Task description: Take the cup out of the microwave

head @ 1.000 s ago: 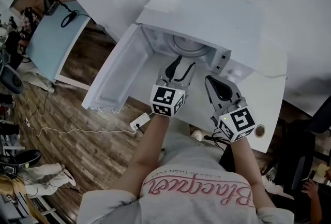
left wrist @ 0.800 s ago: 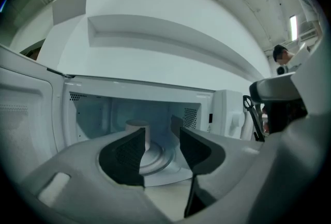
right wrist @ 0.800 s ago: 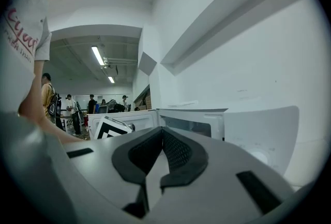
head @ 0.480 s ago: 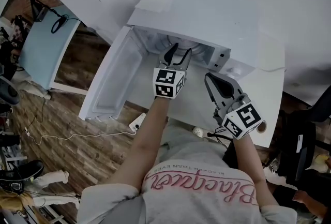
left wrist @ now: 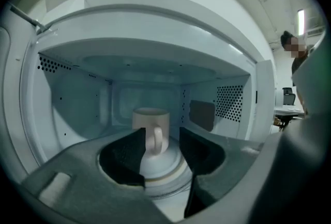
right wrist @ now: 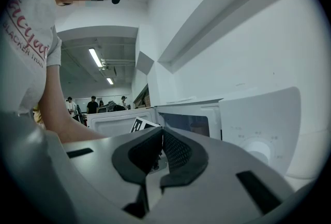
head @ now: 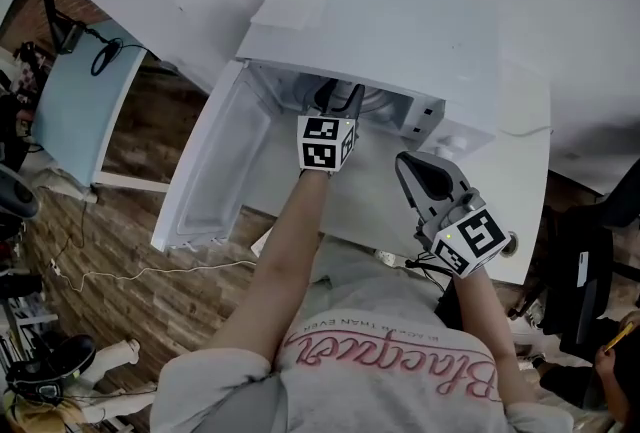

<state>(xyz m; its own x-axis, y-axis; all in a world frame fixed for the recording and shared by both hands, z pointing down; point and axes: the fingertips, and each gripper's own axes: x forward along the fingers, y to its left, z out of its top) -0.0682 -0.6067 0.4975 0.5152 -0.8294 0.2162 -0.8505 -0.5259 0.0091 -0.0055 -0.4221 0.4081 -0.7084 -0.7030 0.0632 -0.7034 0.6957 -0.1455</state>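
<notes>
Left gripper (left wrist: 161,141) jaws apart at microwave (left wrist: 155,21) mouth. Cup (left wrist: 150,118) on turntable (left wrist: 158,167) just beyond the tips, handle facing them. Right gripper (right wrist: 161,135) jaws together, empty, outside.

A pale cream cup (left wrist: 150,127) stands upright on the round turntable (left wrist: 164,170) inside the white microwave (head: 400,31). Its handle (left wrist: 155,140) faces the opening. The microwave's door (head: 213,171) is swung wide open to the left, and the cavity is lit. The microwave sits on a white desk (head: 520,171).
</notes>
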